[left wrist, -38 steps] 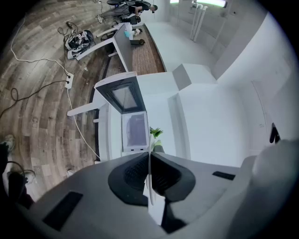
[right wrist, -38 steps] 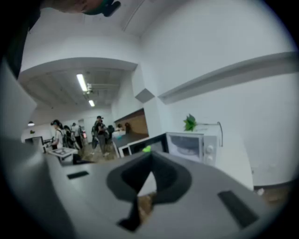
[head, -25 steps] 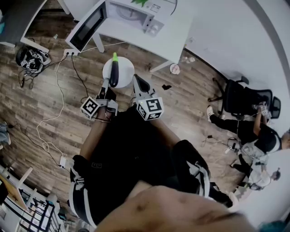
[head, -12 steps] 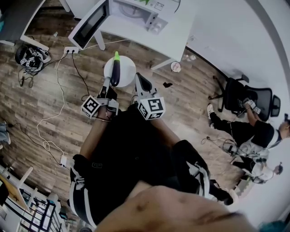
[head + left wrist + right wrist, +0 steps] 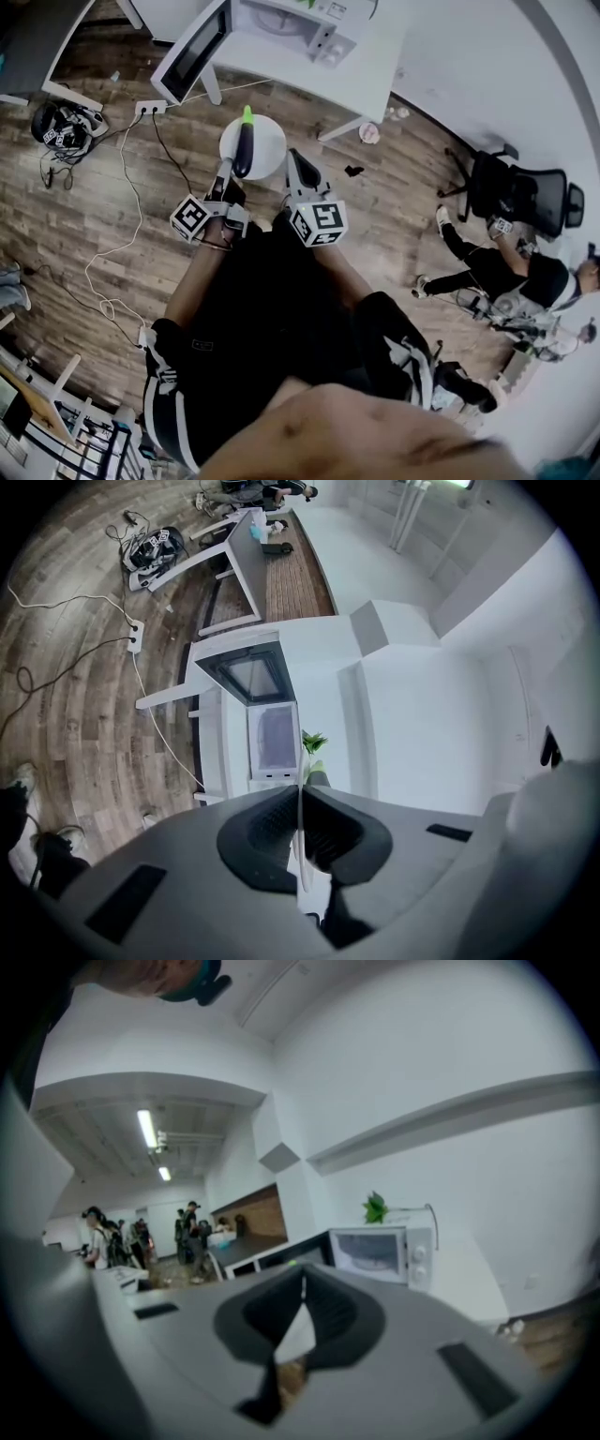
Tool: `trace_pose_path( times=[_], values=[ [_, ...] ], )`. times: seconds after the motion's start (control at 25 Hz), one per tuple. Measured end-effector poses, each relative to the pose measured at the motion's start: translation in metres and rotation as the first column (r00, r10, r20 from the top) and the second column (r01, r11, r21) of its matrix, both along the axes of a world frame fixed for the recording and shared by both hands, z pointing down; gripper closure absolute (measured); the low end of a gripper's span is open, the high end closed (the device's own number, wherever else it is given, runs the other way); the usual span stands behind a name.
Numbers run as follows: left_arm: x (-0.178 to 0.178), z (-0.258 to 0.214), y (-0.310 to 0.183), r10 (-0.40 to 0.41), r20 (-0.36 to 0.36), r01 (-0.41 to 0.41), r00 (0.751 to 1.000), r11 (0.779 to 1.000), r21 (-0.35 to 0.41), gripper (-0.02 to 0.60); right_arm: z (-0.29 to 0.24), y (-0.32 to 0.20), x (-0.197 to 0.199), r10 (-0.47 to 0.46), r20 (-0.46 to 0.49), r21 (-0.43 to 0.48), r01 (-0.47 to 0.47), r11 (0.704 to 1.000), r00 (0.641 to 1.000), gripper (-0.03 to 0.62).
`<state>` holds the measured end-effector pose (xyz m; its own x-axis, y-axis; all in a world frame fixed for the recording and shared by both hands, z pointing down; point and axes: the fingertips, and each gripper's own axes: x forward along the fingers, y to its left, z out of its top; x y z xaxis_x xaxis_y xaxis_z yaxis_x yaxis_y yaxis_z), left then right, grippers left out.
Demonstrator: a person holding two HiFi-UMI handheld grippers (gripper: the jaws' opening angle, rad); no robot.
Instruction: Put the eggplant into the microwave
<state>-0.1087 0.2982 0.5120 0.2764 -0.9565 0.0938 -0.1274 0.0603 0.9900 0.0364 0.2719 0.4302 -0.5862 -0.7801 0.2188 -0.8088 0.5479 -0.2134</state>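
Eggplant (image 5: pixel 242 150): 1, on 1 white stool (image 5: pixel 269 142); 1 microwave (image 5: pixel 286 21) open; left tool (image 5: pixel 301 789), right tool (image 5: pixel 302 1283): 2 closed

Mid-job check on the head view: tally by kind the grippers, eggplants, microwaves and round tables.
Grippers: 2 (left gripper, right gripper)
Eggplant: 1
Microwave: 1
Round table: 1
Total: 5

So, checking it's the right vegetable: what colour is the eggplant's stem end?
Bright green, on the dark eggplant; clearest in the head view.
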Motion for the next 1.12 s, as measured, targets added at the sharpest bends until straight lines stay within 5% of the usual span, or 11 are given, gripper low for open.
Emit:
trace_pose_path(
  times=[0.48, 1.12],
  values=[
    [-0.013, 0.013, -0.007, 0.027, -0.026, -0.027, 0.999, 0.999, -0.018, 0.541, 0.001, -0.012, -0.02, 0.023, 0.009, 0.002, -0.023, 1.0, 1.0, 0.562],
    [-0.023, 0.018, -0.107, -0.012, -0.029, 0.011, 1.0, 0.999, -0.03, 0.541, 0.005, -0.117, -0.028, -0.002, 0.033, 0.015, 0.001, 1.0, 0.999, 0.562]
  ],
)
